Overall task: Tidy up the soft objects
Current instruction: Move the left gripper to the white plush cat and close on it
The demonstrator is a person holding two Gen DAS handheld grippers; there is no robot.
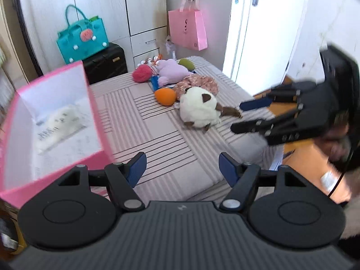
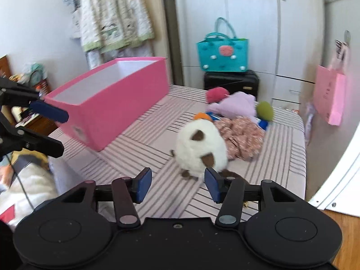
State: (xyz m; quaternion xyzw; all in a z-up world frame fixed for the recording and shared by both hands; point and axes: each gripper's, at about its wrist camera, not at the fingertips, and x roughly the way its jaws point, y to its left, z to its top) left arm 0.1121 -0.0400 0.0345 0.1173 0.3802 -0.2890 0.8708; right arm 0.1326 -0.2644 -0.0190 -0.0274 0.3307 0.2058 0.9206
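Two grippers over striped bed (image 1: 171,139), both empty. Pink box (image 1: 54,121) sitting on bed, left half of left-wrist frame, open top, white plush lying inside. Pile of soft toys centre frame, well apart from box: white-and-brown plush (image 1: 199,110) nearest, floral cloth (image 1: 198,83) touching behind it, purple plush (image 1: 169,72), orange ball (image 1: 165,96), red ball (image 1: 141,73), green ball (image 1: 186,64) further up. Right gripper (image 2: 177,185) lower centre of right-wrist frame, jaws apart, nothing between; white-and-brown plush just beyond right pad, contact unclear. Left gripper (image 1: 182,171) bottom centre, jaws apart over bare bedding.
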